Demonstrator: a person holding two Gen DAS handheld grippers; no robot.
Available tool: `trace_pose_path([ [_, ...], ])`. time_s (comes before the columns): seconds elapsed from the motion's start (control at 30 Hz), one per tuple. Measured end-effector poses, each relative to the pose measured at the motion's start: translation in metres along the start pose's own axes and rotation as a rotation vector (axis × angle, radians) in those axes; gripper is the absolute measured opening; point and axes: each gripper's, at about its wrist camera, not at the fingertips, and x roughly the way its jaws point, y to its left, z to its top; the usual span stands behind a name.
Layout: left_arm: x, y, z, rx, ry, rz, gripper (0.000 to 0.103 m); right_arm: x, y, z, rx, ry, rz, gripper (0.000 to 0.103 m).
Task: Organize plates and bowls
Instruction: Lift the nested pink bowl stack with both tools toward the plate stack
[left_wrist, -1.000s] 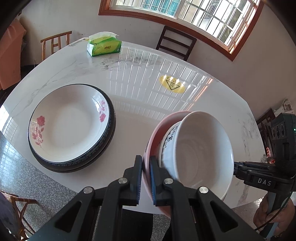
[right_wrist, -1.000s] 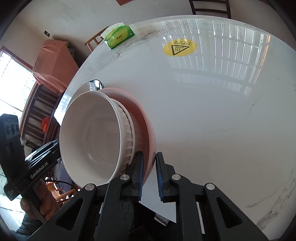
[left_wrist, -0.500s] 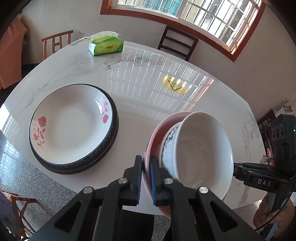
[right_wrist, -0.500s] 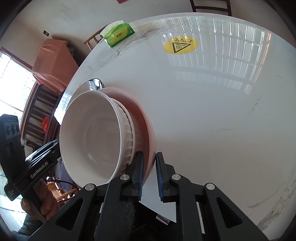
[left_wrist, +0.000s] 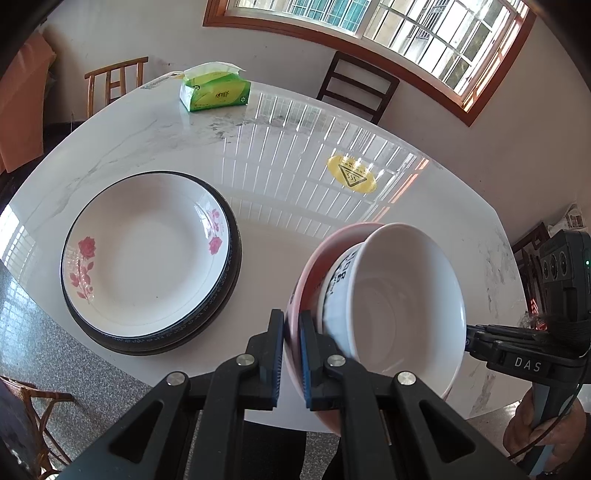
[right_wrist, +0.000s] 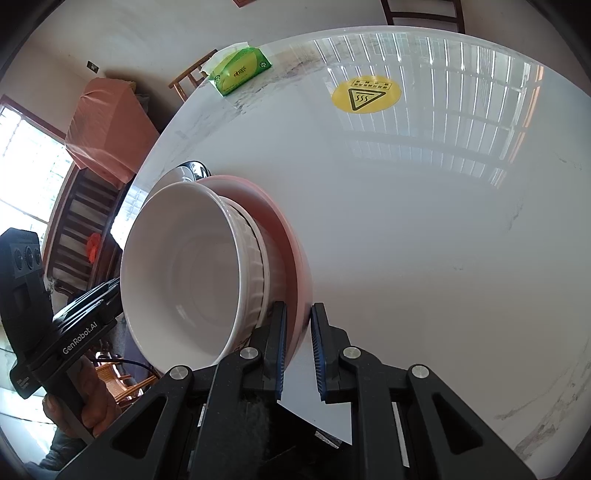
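left tool (left_wrist: 291, 354) and right tool (right_wrist: 297, 350) each clamped on opposite pink bowl (left_wrist: 295, 314) rims

Black left gripper (left_wrist: 291, 358), blue-padded fingers (left_wrist: 277, 360), silver screws, "DAS" on right gripper (left_wrist: 469, 341), possibly trailing cable

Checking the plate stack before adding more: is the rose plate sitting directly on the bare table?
No, the rose plate rests on a dark-rimmed plate beneath it.

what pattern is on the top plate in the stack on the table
White with pink-red roses near its rim, on the top plate; the one under it is dark-rimmed. Clearest in the left wrist view.
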Motion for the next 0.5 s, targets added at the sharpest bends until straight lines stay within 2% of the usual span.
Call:
trace_pose_path([
  [0.5, -0.013, 0.009, 0.007, -0.031, -0.014, -0.001, 0.007, -0.006, 0.010, 0.012, -0.017, 0.000, 0.016, 0.016],
])
